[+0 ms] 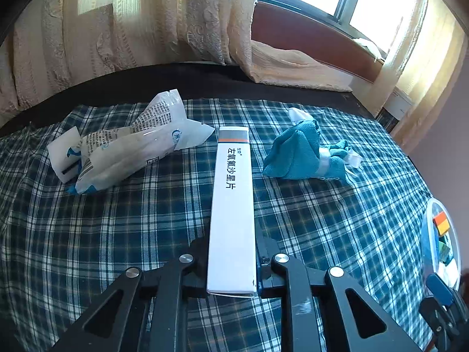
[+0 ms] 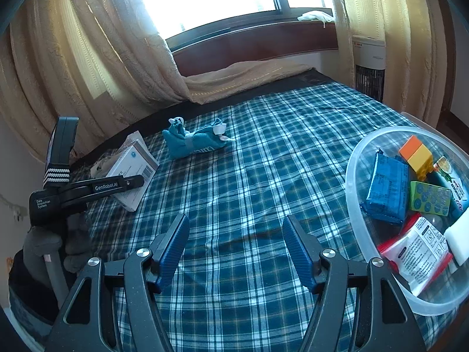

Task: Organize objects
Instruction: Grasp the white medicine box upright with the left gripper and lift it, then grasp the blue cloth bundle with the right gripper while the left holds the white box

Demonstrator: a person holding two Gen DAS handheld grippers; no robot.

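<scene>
1. Here, the left gripper (image 1: 231,264) has its fingers closed on the near end of a long white medicine box (image 1: 233,205); the box points away from it, held above the plaid bedspread (image 1: 146,234); Chinese characters run along its top face.
2. Far left on the bed lies a crumpled white plastic package (image 1: 129,152); to the far right of the box sits a bundled teal cloth (image 1: 304,155), well apart from both.
3. The right gripper (image 2: 234,252) hangs over the bedspread (image 2: 263,176) with its blue-padded fingers (image 2: 173,249) spread wide and nothing between them.
4. At its right stands a clear plastic bowl (image 2: 356,176) on the bed; inside are a blue packet (image 2: 387,187), a green carton (image 2: 429,198), an orange and yellow block (image 2: 416,155) and a red-edged white pouch (image 2: 416,252).
5. From this side the left gripper (image 2: 129,183) shows at the left, clamped on the white box (image 2: 133,164); the teal cloth (image 2: 193,140) lies beyond it, near the curtain (image 2: 102,58).
</scene>
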